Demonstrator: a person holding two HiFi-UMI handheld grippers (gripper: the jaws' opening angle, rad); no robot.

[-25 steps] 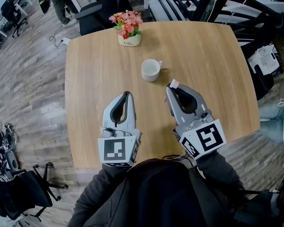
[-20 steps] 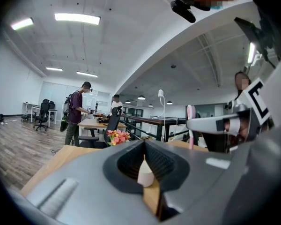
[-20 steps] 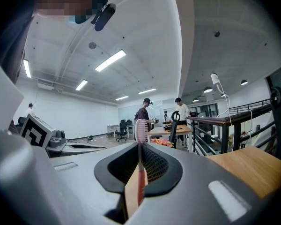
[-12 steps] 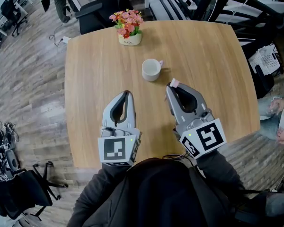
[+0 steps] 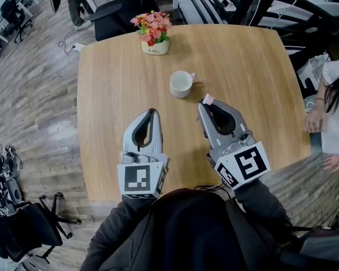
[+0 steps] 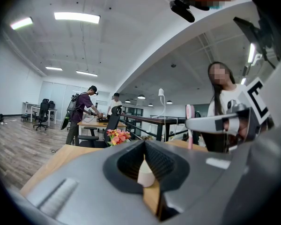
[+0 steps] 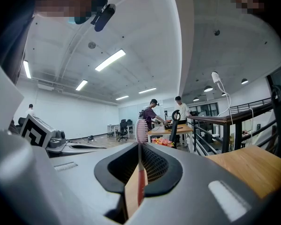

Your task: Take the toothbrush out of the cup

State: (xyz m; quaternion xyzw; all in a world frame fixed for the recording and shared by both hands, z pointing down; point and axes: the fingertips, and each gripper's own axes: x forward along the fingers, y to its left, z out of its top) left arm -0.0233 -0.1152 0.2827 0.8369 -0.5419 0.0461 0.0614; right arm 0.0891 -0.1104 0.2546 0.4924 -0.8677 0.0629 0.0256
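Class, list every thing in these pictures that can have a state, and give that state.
Pink toothbrush: out of the cup, clamped upright in the right gripper.
White ceramic cup: upright, empty.
Left gripper: shut, empty.
White pot of pink flowers: upright.

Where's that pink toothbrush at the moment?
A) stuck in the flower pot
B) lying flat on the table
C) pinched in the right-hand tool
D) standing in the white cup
C: the toothbrush stands upright, clamped in the jaws of the right tool, while the cup sits empty.
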